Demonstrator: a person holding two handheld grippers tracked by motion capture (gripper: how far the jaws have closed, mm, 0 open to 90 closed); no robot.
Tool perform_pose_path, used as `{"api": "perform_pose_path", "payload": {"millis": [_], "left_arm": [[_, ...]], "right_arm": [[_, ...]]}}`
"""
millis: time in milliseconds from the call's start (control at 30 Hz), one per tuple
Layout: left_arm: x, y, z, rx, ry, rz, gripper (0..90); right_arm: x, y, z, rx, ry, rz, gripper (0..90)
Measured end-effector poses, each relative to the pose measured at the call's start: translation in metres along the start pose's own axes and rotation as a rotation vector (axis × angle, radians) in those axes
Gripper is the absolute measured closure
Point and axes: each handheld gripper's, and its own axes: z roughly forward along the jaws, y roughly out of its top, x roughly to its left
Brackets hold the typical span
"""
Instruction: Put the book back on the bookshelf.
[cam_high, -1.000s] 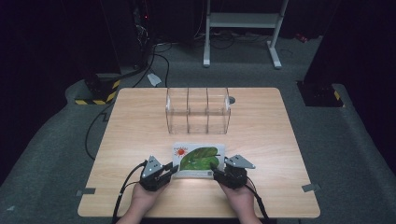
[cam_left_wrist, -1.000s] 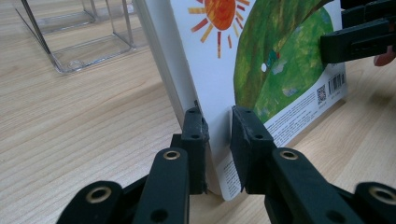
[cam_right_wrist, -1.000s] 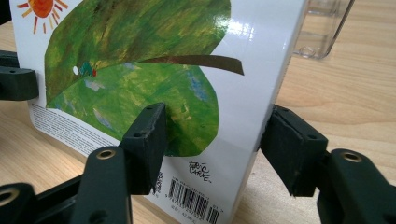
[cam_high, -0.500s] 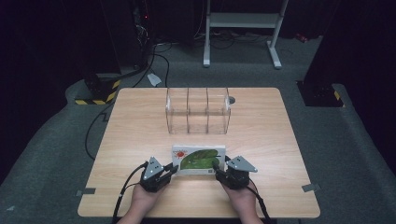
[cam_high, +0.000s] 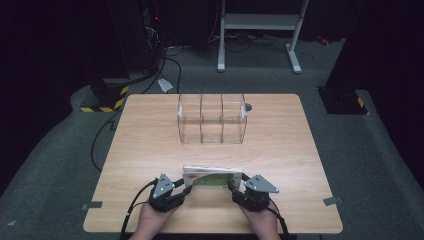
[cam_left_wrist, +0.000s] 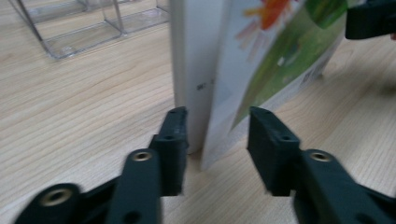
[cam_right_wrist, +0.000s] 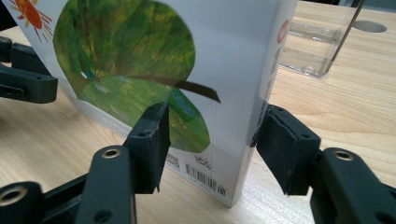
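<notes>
Since a second before, the book (cam_high: 212, 178) had tipped up from lying flat on the worktop (cam_high: 150, 135) to standing on its long edge, cover facing the person, and both grippers had drawn in closer to its ends.

From the high view, the book stood near the worktop's front edge, well apart from the clear three-bay organiser (cam_high: 212, 119) behind it. The left gripper (cam_high: 186, 186) was at the book's left end, the right gripper (cam_high: 233, 186) at its right end, a hand behind each.

In the left gripper view, the left gripper (cam_left_wrist: 217, 135) had its jaws spread either side of the book's (cam_left_wrist: 261, 60) lower corner; the left jaw sat against the white pages, the right jaw stood off the cover with a gap, so nothing was pinched. The organiser (cam_left_wrist: 79, 28) showed beyond the book.

In the right gripper view, the right gripper (cam_right_wrist: 215, 135) straddled the spine end of the book (cam_right_wrist: 140, 70); one jaw lay over the green leaf picture, the other against the spine edge. Whether it truly clamped the book, I couldn't tell. The left gripper (cam_right_wrist: 23, 79) showed past the book's far end.
</notes>
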Motion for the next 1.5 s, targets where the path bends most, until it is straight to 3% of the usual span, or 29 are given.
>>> {"api": "perform_pose_path", "payload": {"millis": [100,200,300,433,600,900,1033,1367,1500], "left_arm": [[0.004,0.002,-0.001,-0.032,0.009,-0.046,40.1],[0.005,0.004,0.0,-0.041,0.024,-0.051,33.8],[0.007,0.007,0.004,-0.058,0.025,-0.069,31.2],[0.007,0.008,0.011,-0.052,0.014,-0.06,31.6],[0.008,0.009,0.012,-0.053,0.024,-0.062,32.7],[0.011,0.009,0.013,-0.05,0.055,-0.083,32.6],[0.015,0.008,0.012,-0.046,0.069,-0.096,32.9],[0.018,0.006,0.011,-0.029,0.087,-0.086,32.9],[0.02,0.005,0.011,-0.017,0.092,-0.089,32.5]], "right_arm": [[-0.001,0.0,-0.001,-0.001,0.016,0.0,38.4],[-0.004,0.004,-0.001,-0.018,0.05,0.011,32.7],[-0.007,0.011,-0.002,-0.053,0.085,0.002,27.8],[-0.012,0.019,0.002,-0.081,0.129,-0.008,25.2],[-0.008,0.021,0.001,-0.097,0.149,-0.047,33.7],[-0.008,0.016,-0.008,-0.117,0.158,-0.074,49.2],[-0.006,0.013,-0.011,-0.118,0.188,-0.101,57.7],[0.011,0.013,-0.015,-0.12,0.237,-0.164,74.0],[0.013,0.014,-0.015,-0.114,0.217,-0.159,74.5]]}}
